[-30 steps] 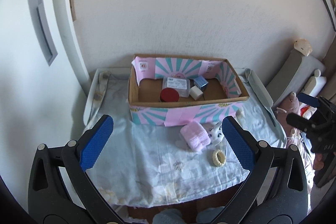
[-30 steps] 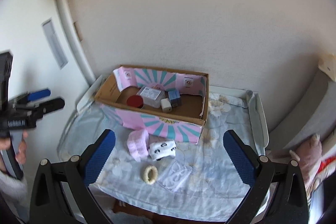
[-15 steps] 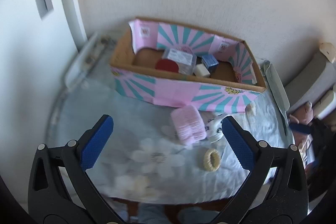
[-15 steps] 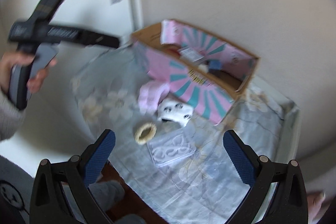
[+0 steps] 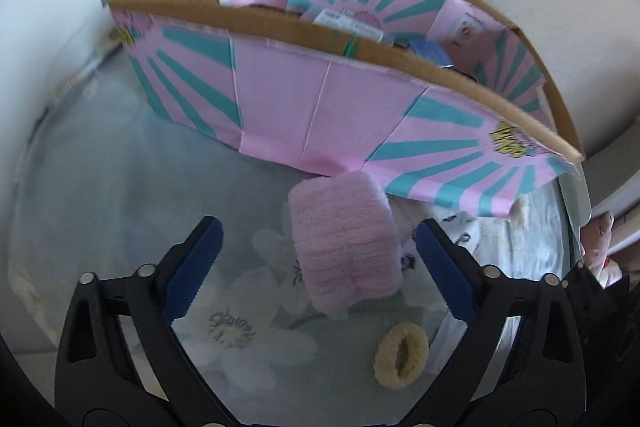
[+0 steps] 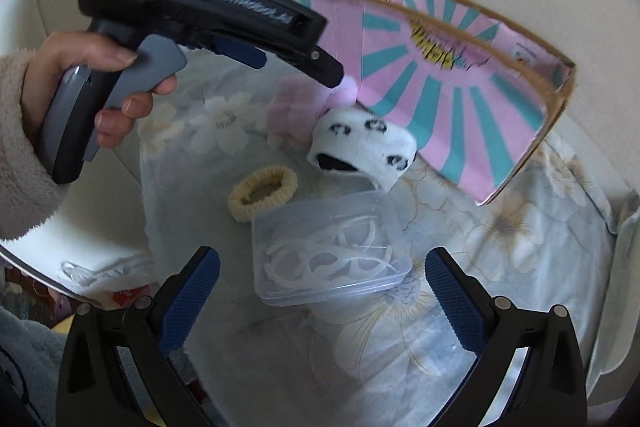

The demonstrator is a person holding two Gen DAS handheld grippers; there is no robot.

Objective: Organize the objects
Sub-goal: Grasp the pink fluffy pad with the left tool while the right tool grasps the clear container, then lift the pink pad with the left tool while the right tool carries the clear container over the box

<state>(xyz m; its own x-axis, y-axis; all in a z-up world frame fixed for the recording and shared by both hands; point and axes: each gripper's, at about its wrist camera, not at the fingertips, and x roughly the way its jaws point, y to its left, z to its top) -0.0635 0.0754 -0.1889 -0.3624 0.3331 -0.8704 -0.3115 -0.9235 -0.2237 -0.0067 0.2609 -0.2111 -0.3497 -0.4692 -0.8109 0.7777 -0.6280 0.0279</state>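
Observation:
A pink fluffy roll lies on the flowered cloth, between the open fingers of my left gripper, nearer the right finger. A cream hair tie lies below it; it also shows in the right wrist view. A white panda sock sits by the pink-and-teal cardboard box. A clear plastic case lies between the open fingers of my right gripper. In the right wrist view the left gripper's fingertips touch the pink roll.
The box holds several small items, mostly hidden by its front wall. The table edge runs along the left and bottom. White walls stand behind the box. A soft toy shows at the far right.
Both grippers have dropped down and moved in close to the table. The left now straddles the pink roll, the right now straddles the clear case.

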